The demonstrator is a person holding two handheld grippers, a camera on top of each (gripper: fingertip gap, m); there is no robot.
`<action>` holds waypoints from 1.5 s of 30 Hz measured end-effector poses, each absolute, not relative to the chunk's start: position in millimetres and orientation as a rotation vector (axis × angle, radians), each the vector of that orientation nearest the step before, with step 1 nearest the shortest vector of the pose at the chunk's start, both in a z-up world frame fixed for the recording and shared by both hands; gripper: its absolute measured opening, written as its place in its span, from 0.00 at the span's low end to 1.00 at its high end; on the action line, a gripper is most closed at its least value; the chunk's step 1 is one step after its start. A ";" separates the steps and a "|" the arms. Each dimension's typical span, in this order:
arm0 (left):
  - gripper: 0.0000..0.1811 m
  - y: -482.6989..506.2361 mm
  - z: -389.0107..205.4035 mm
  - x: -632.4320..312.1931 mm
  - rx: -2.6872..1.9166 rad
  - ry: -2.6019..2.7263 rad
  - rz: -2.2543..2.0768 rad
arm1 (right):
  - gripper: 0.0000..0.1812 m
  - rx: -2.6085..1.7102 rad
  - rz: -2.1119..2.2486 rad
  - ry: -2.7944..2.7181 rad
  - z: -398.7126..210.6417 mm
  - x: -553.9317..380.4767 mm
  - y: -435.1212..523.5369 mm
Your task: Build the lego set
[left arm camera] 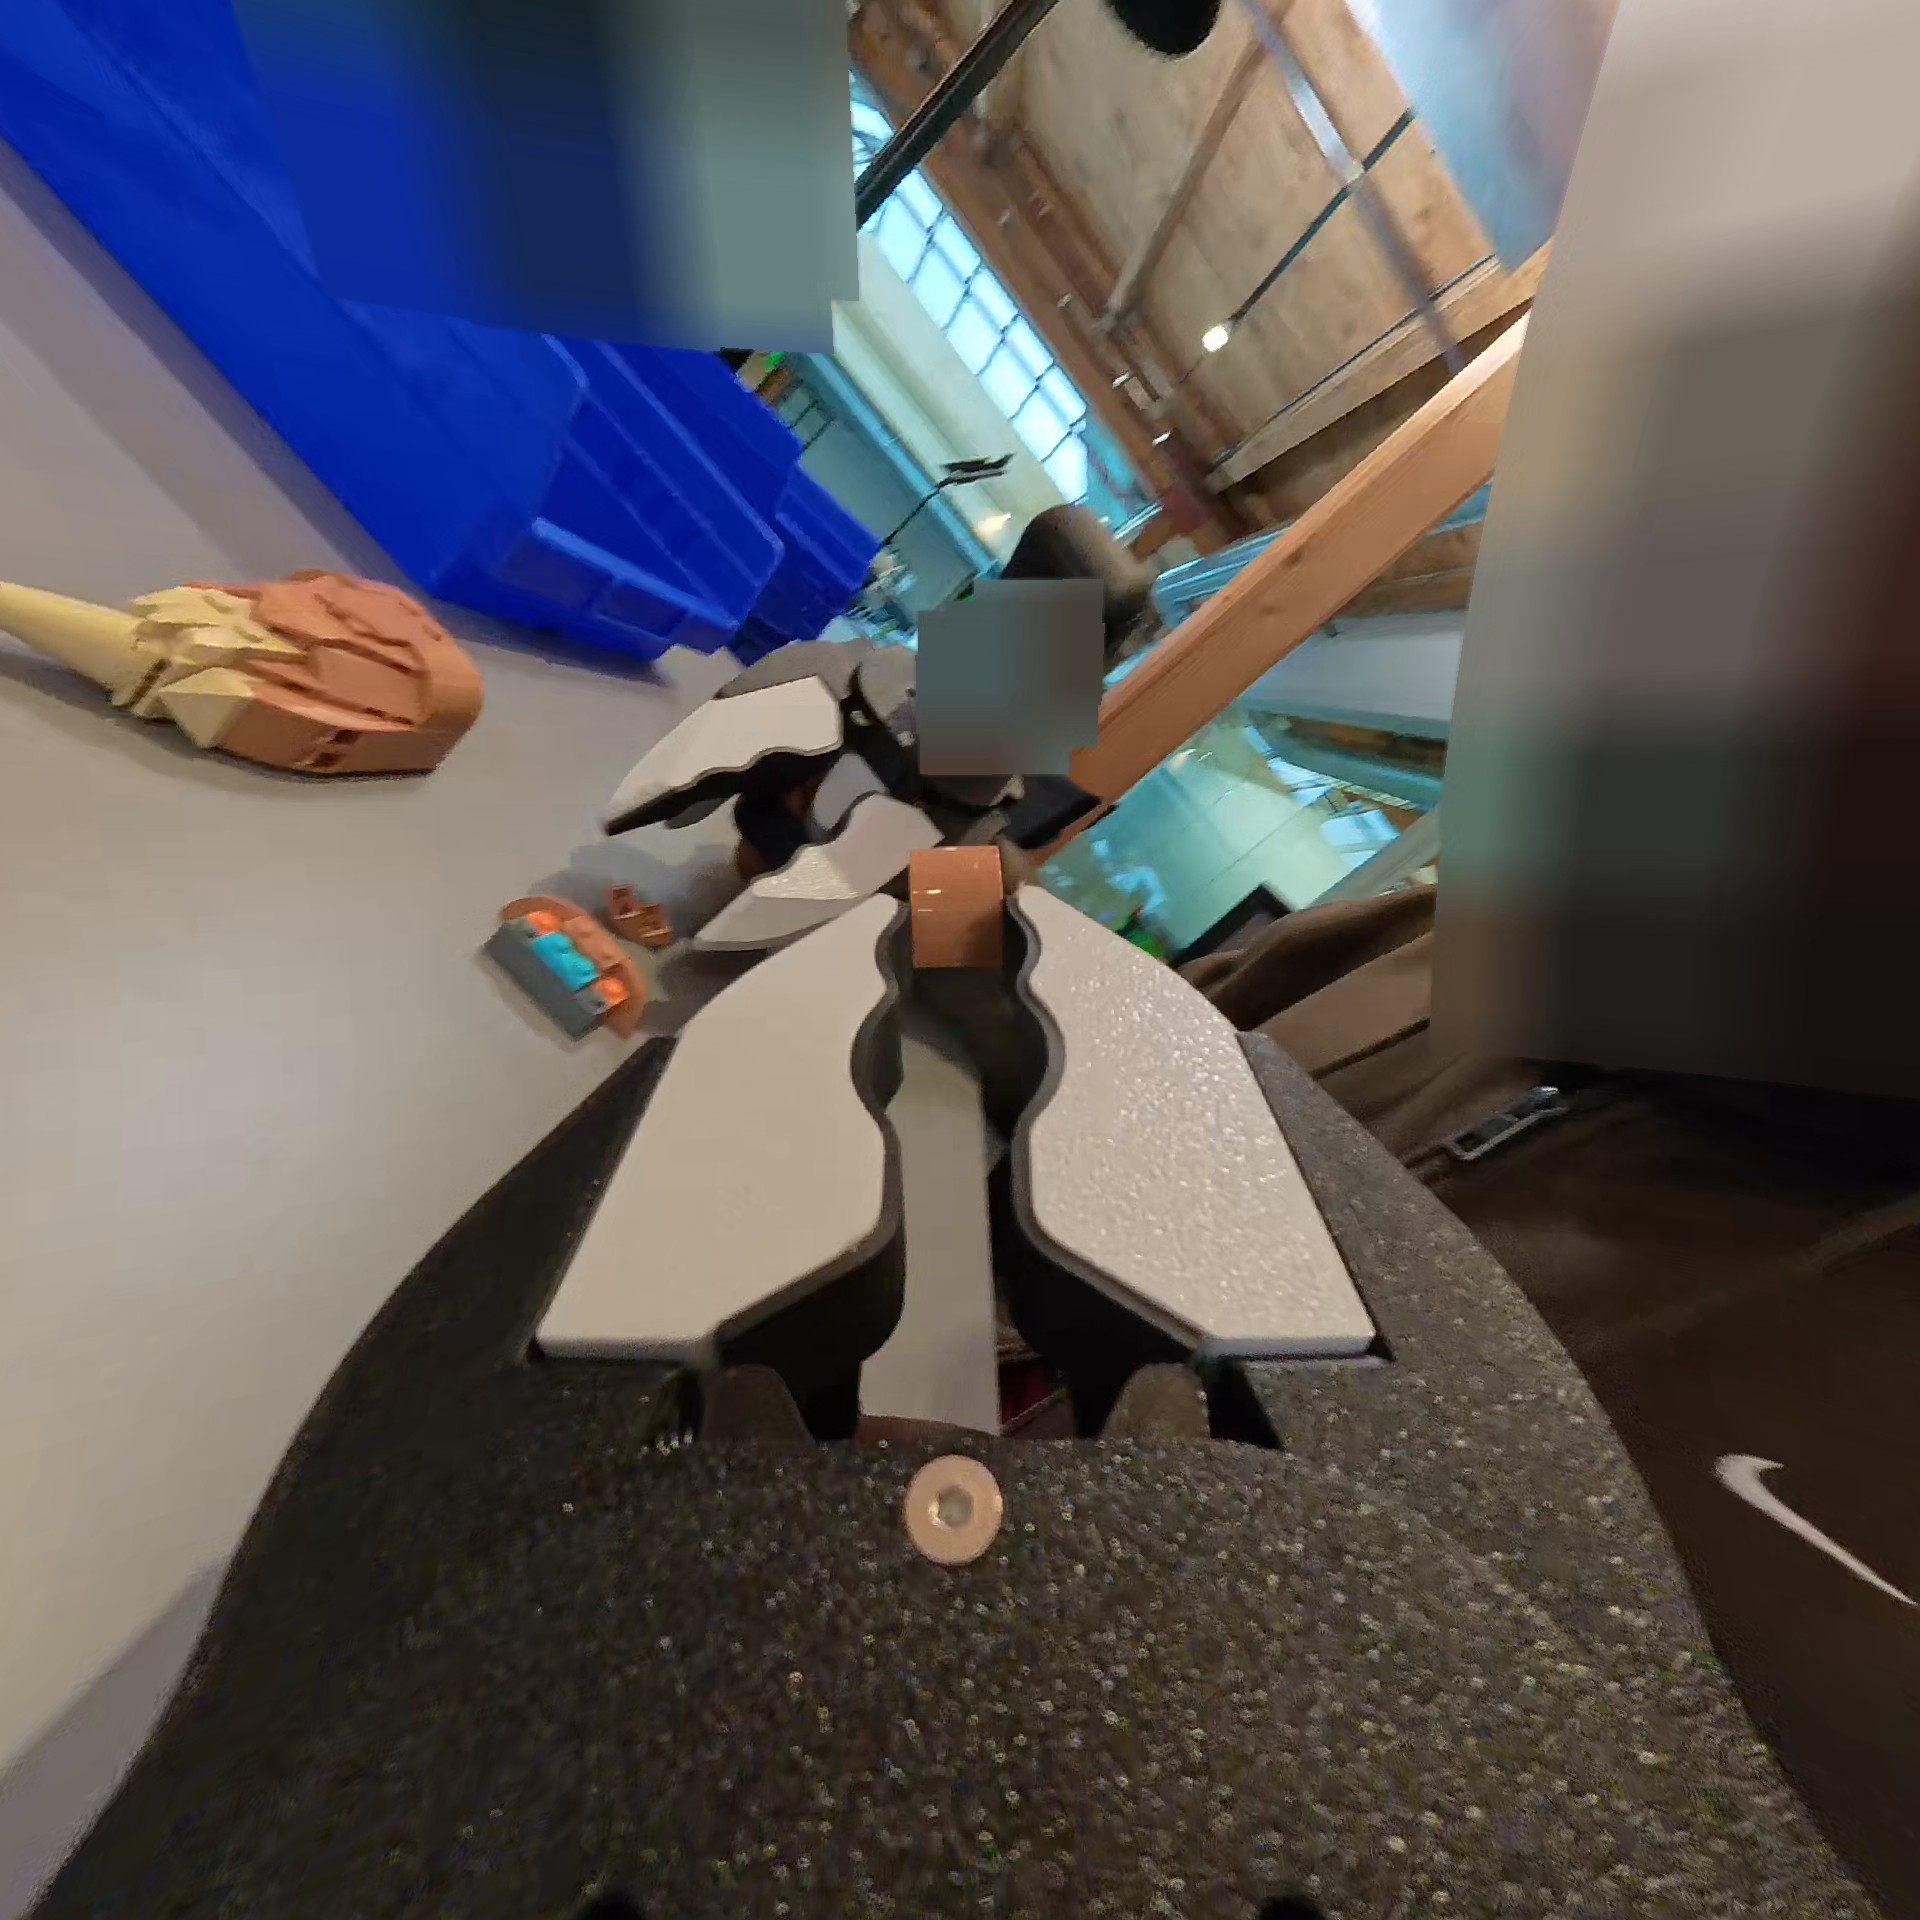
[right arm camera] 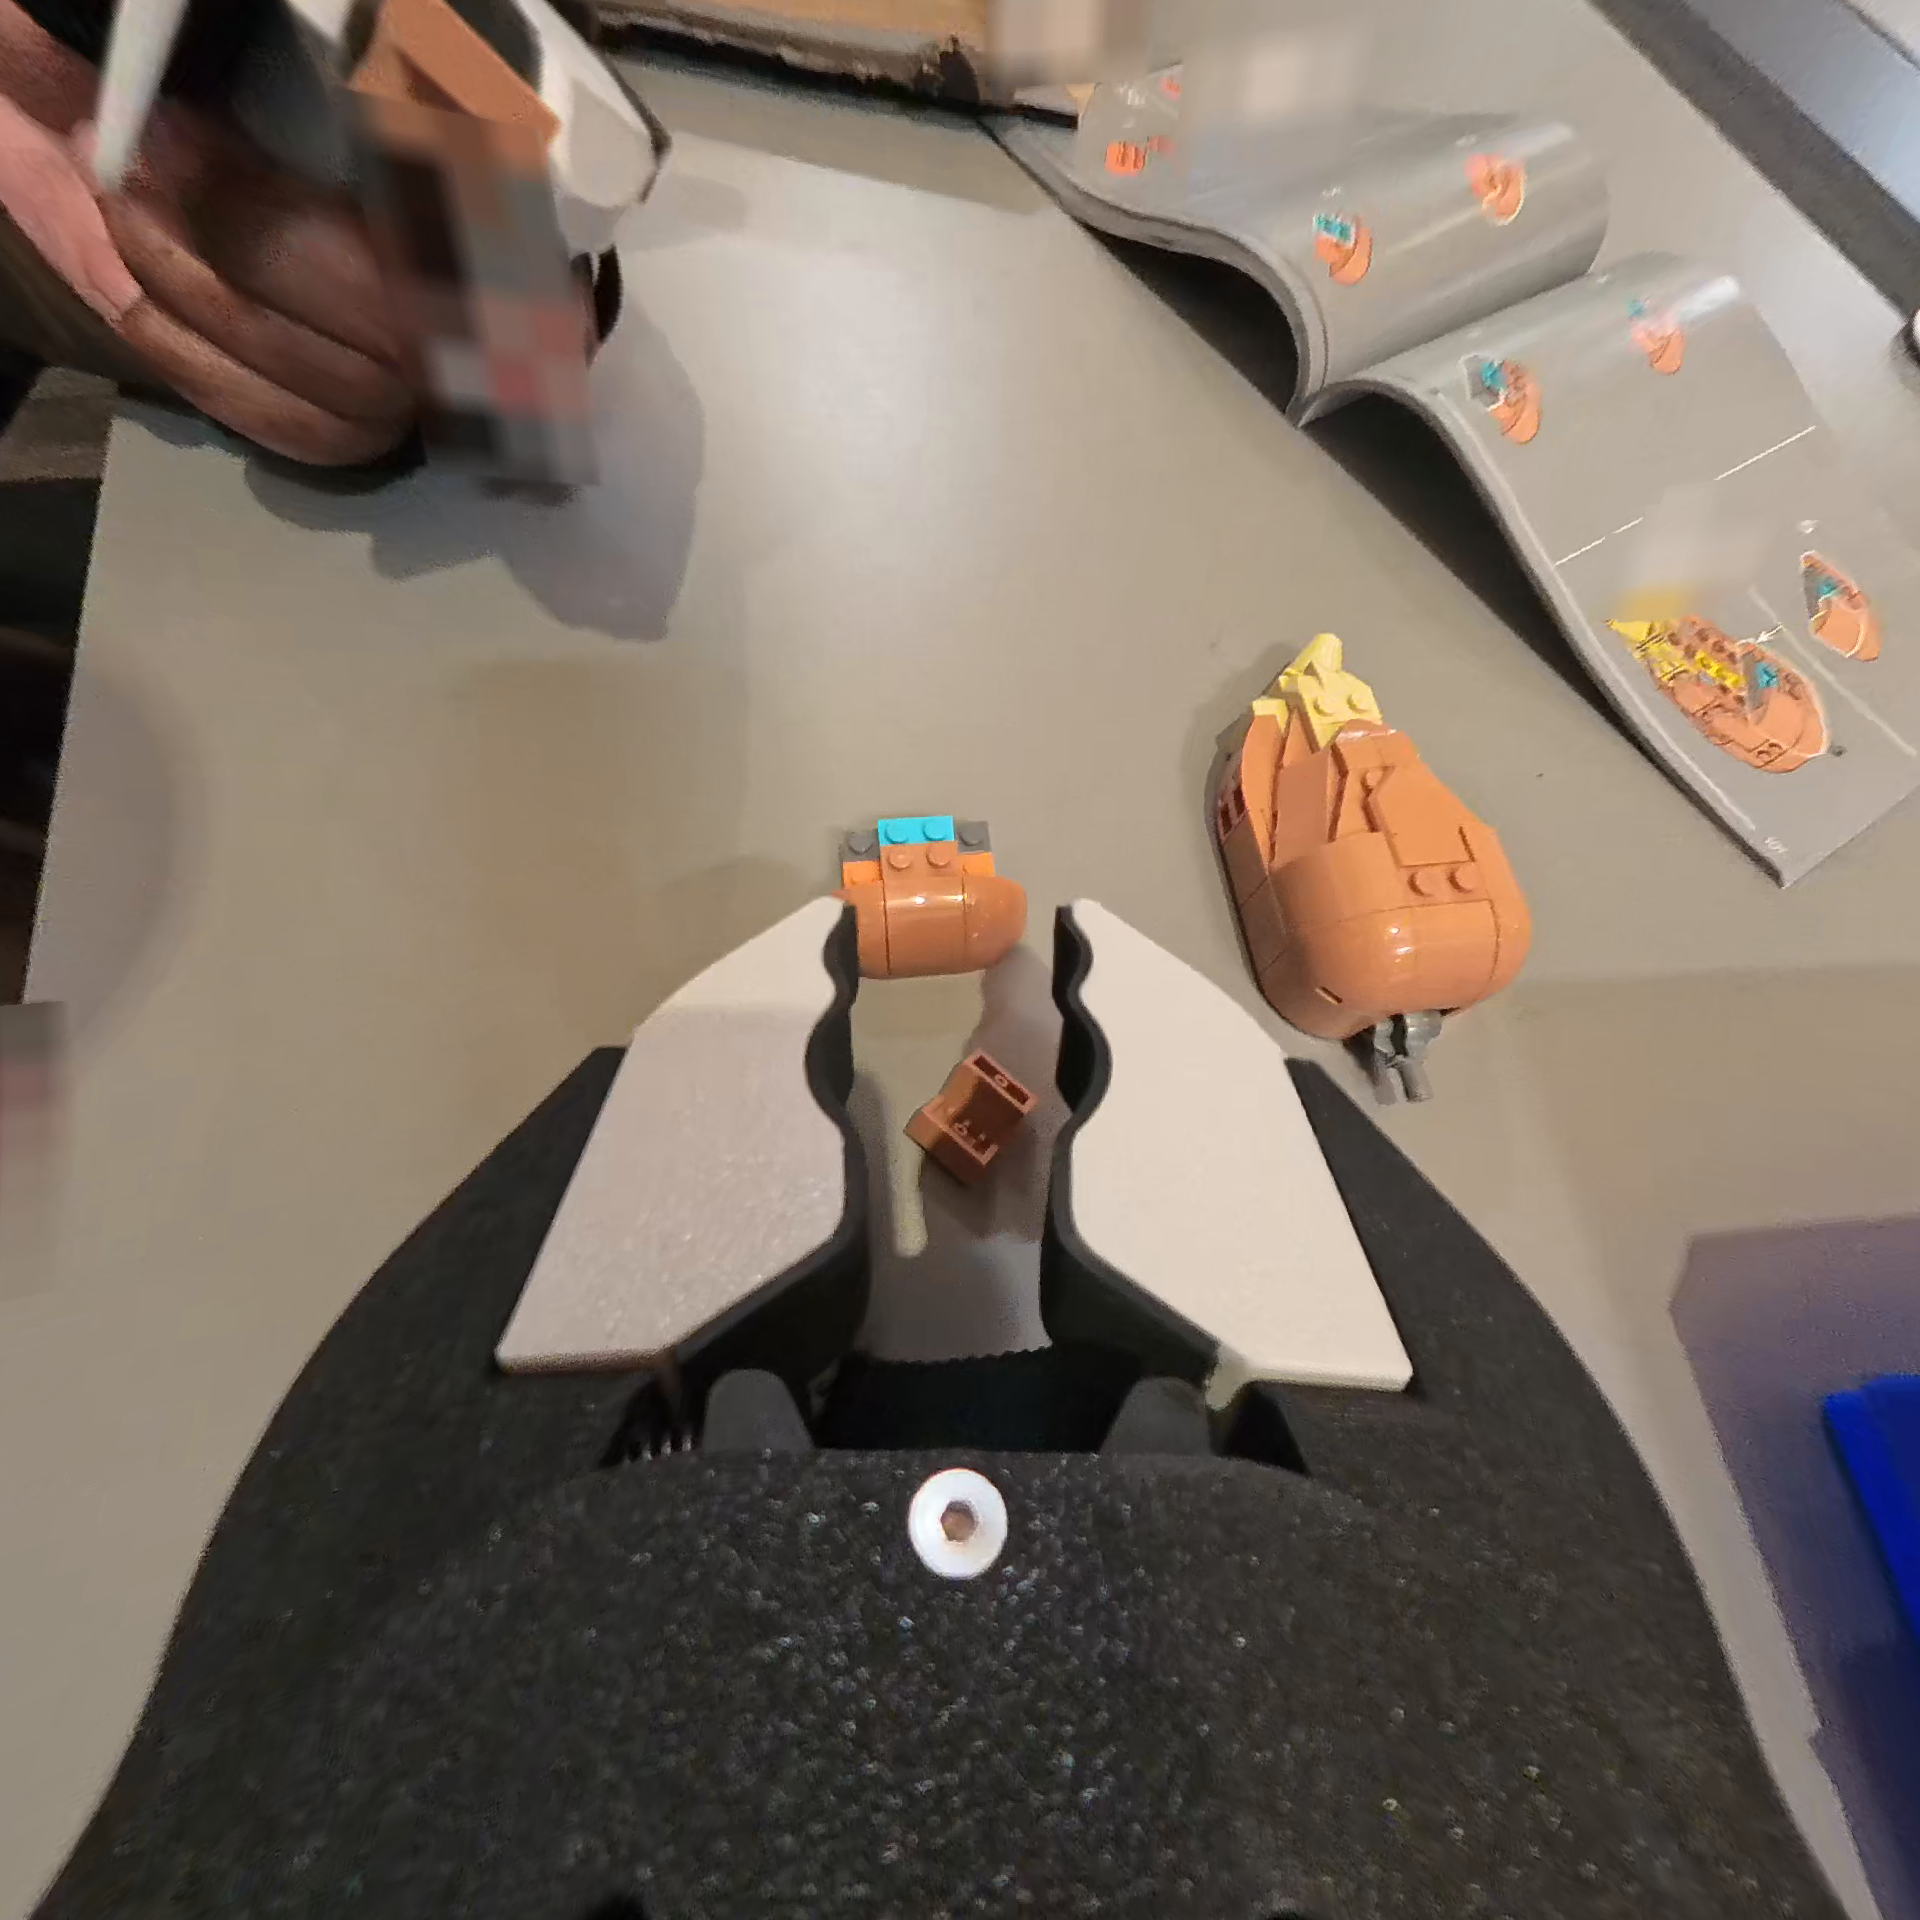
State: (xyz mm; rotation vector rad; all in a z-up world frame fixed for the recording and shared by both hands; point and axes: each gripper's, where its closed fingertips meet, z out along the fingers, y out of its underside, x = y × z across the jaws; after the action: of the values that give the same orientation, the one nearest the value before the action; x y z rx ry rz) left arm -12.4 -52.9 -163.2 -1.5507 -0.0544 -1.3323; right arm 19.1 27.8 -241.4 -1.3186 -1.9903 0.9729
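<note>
Right tongs point(right arm camera: 951, 925) angled down over the grey counter point(right arm camera: 416, 831), parted, gripping nothing; a small brown bracket piece point(right arm camera: 971, 1127) lies loose on the counter in the gap between the two fingers, likely the next pick. Just past the fingertips sits the small sub-assembly point(right arm camera: 930, 894): rounded tan shell, teal and grey plates on top, studs up, so judged ready to take another part. To its right, apart from it, the larger tan body point(right arm camera: 1361, 883) with a yellow tip rests on its side. Further back the instruction booklet point(right arm camera: 1507, 343) lies open, presumably for reference. Left tongs point(left arm camera: 956, 914) lifted off the counter and tilted, closed on a tan curved brick point(left arm camera: 956, 909) pinched at the tips, held up near the right tongs; a hand point(right arm camera: 208, 312) grips the tool. Blue bins point(left arm camera: 520, 468) stand at the far counter edge.
</note>
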 end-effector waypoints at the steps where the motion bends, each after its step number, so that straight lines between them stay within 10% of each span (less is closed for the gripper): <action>1: 0.09 -51.0 -167.3 -11.4 -1.592 -0.046 -1.284 | 0.20 -1.328 0.967 -2.009 -244.6 19.3 27.2; 18: 0.09 -37.4 -237.5 -15.2 -2.129 0.167 -0.548 | 0.24 -1.356 0.910 -2.198 -264.6 21.0 -2.9; 45: 0.09 -57.1 -240.9 -16.7 -2.131 0.404 -0.625 | 0.31 -0.853 0.911 -2.523 -258.4 24.0 -27.8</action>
State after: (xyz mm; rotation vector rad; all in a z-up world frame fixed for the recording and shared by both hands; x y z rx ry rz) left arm -16.7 -57.1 -240.9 -2.1307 0.4038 -0.6251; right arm 24.0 -27.8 -258.4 -0.8526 -2.5230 0.9114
